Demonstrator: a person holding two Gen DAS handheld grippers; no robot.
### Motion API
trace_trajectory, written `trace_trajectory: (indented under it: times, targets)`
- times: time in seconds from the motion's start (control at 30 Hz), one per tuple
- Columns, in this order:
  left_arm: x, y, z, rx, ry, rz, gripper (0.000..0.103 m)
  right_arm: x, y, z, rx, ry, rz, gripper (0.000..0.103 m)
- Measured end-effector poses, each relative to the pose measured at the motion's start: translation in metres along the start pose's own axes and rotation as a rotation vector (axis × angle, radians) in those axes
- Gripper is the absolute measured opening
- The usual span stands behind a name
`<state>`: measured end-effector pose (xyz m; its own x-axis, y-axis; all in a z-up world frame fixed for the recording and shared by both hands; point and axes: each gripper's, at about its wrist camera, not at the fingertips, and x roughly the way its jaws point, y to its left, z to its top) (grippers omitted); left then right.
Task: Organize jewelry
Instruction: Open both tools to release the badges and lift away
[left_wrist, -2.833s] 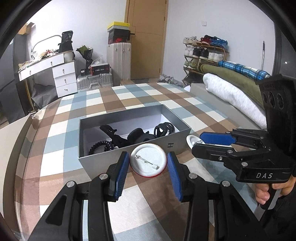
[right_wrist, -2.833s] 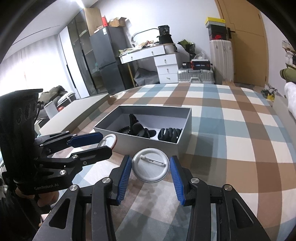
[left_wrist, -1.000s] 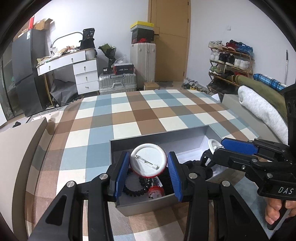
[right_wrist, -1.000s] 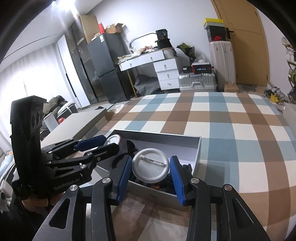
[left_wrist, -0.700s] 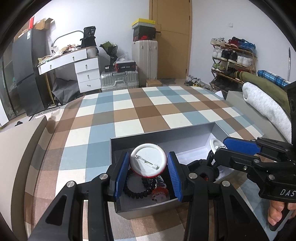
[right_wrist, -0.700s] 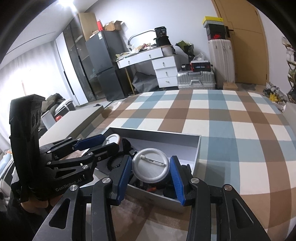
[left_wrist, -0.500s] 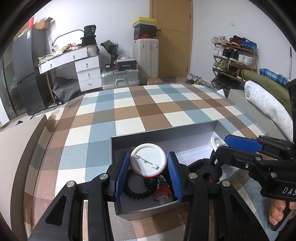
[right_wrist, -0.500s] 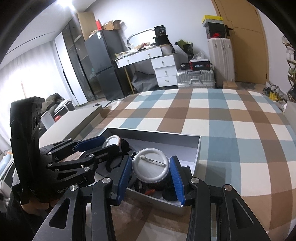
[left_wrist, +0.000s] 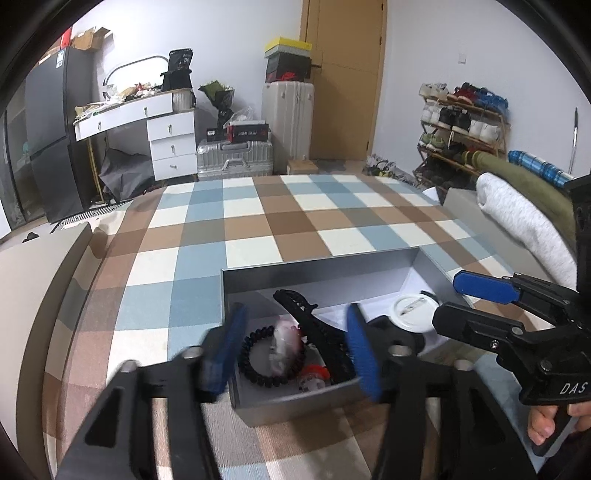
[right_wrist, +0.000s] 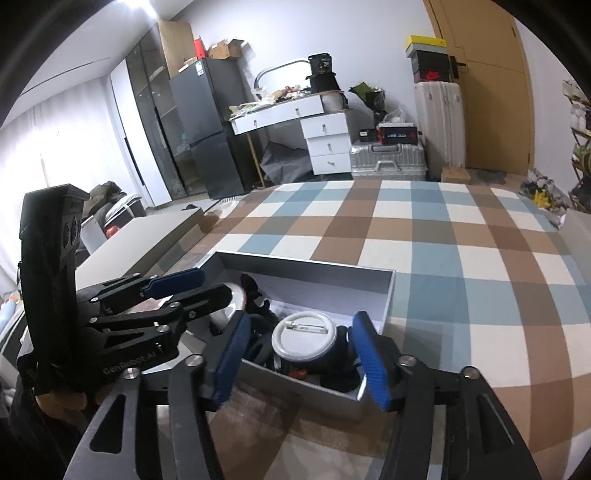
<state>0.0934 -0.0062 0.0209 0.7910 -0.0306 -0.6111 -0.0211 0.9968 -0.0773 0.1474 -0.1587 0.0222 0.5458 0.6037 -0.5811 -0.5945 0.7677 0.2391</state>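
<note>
The left gripper (left_wrist: 295, 347) fills the lower middle of its own view, its jaws spread wide and blurred. The right gripper (right_wrist: 301, 352) sits low in its view, jaws likewise apart, with nothing clamped between the blue pads (right_wrist: 369, 363). In the left view's lower right corner the right hand (left_wrist: 554, 424) wraps the handle; the left hand (right_wrist: 61, 400) shows at the right view's lower left.
</note>
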Motion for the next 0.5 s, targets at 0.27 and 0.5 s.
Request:
trace_trajectory:
  times: [0.27,0.5]
  targets:
    - [-0.019,0.000,-0.006,-0.025,-0.035,-0.029,0.084,-0.024,-0.004,-0.005,0.009,-0.057,-0.026,0.103]
    - [-0.030,0.009,-0.015,-0.082,-0.084,-0.035,0.102,-0.038,-0.001,-0.012,-0.007,-0.102,-0.031,0.103]
